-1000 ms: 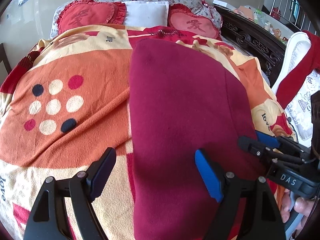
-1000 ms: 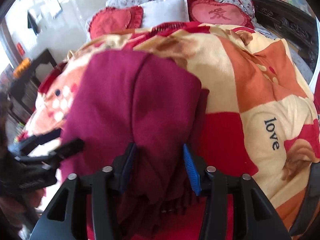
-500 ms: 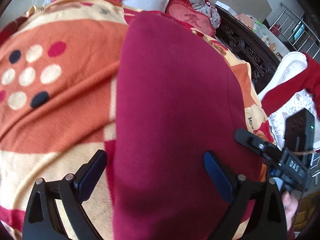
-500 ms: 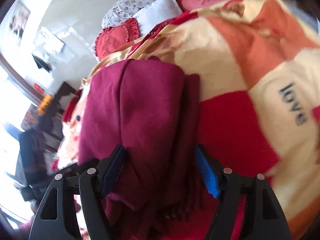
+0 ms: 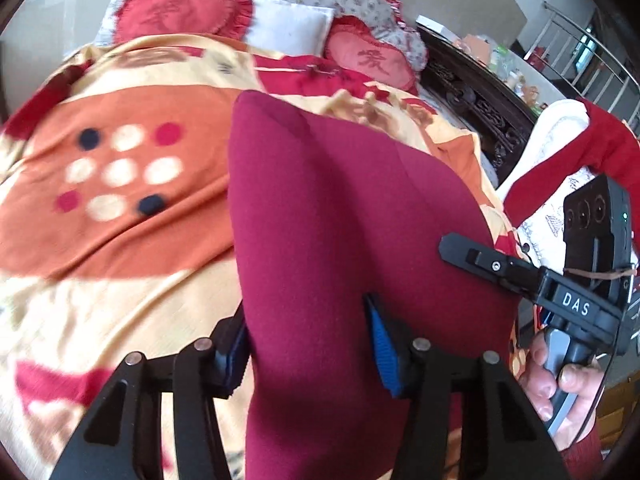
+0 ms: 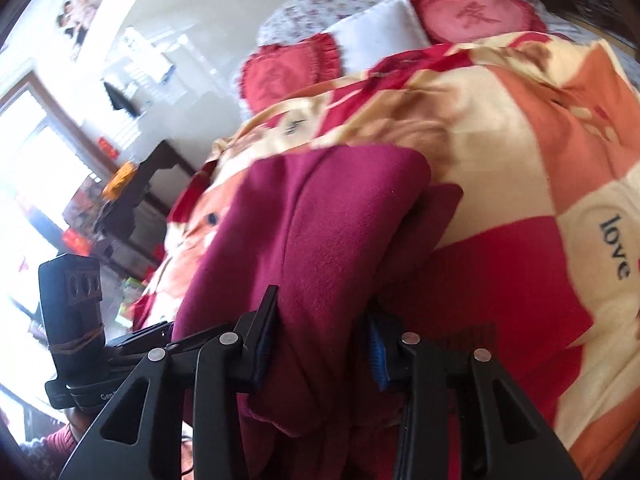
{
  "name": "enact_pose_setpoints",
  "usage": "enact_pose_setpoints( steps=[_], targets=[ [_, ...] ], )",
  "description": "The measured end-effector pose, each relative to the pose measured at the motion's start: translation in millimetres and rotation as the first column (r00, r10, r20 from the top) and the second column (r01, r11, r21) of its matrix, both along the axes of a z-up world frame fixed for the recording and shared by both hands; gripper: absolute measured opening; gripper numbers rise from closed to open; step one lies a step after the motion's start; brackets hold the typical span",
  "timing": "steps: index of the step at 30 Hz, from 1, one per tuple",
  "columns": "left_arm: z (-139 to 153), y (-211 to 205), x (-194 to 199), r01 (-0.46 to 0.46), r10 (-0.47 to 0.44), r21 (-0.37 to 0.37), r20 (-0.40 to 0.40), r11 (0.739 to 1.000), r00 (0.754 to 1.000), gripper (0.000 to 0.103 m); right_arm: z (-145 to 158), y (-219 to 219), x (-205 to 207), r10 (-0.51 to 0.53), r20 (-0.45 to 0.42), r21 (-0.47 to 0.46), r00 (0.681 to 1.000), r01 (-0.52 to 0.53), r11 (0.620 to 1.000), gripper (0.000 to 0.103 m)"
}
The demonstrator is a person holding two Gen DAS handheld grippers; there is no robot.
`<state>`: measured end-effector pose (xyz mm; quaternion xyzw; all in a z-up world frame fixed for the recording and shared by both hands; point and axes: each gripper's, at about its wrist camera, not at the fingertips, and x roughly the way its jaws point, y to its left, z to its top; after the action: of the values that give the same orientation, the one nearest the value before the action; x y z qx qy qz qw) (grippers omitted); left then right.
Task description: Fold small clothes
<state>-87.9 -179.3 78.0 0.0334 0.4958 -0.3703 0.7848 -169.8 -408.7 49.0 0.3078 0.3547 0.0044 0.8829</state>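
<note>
A dark maroon garment [image 5: 340, 208] lies lengthwise on the orange, cream and red blanket [image 5: 120, 200]. My left gripper [image 5: 310, 346] holds its near left edge; the jaws are closing, and the cloth fills the gap against both blue pads. In the right wrist view the garment [image 6: 320, 216] shows as folded layers. My right gripper [image 6: 320, 346] has its jaws closing on the bunched near right edge, pads pressing in. Each gripper appears in the other's view: the right gripper [image 5: 500, 268] at the garment's right side, the left gripper [image 6: 132, 340] at its left side.
Two red heart cushions [image 5: 176, 12] and a white pillow [image 5: 292, 28] sit at the head of the bed. A dark carved bed frame [image 5: 476, 104] runs along the right, with a white chair and red cloth [image 5: 600, 140] beyond. A dark desk [image 6: 140, 184] stands to the left.
Both grippers were wide over the flat garment; now both jaws have narrowed onto its near edge. The cloth has risen into folds and ridges.
</note>
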Motion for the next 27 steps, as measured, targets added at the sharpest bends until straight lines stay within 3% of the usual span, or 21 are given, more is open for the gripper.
enact_pose_setpoints(
  steps=[7, 10, 12, 17, 21, 24, 27],
  targets=[
    [-12.0, 61.7, -30.0, -0.107, 0.106, 0.075, 0.010, 0.991, 0.994, 0.055, -14.0, 56.0, 9.9, 0.129, -0.025, 0.042, 0.991, -0.128, 0.991, 0.019],
    [-37.1, 76.3, -37.4, -0.120, 0.123, 0.104, -0.031, 0.987, 0.992, 0.062, -39.7, 72.7, 14.4, 0.156, -0.128, 0.055, 0.979, -0.150, 0.987, 0.026],
    [-38.3, 85.6, -40.4, -0.137, 0.139, 0.092, -0.019, 0.986, 0.990, 0.068, -45.2, 77.4, 11.0, 0.146, -0.191, 0.010, 0.971, -0.146, 0.989, 0.028],
    [-17.8, 91.4, -45.0, -0.176, 0.169, 0.088, 0.086, 0.980, 0.982, 0.084, -3.7, 82.0, -19.0, 0.109, -0.146, -0.126, 0.983, -0.128, 0.984, 0.028],
    [-11.9, 92.5, -45.3, -0.198, 0.186, 0.103, 0.120, 0.975, 0.975, 0.086, 20.9, 113.8, -28.7, 0.190, -0.103, -0.235, 0.976, -0.209, 0.949, 0.026],
    [-10.5, 91.0, -49.7, -0.207, 0.187, 0.128, 0.156, 0.970, 0.970, 0.086, 14.4, 138.7, -28.0, 0.229, -0.119, -0.284, 0.966, -0.254, 0.925, 0.017],
    [-9.1, 94.8, -53.1, -0.211, 0.185, 0.147, 0.175, 0.966, 0.967, 0.087, -12.9, 151.9, -19.0, 0.197, -0.245, -0.333, 0.949, -0.273, 0.902, 0.011]
  ],
)
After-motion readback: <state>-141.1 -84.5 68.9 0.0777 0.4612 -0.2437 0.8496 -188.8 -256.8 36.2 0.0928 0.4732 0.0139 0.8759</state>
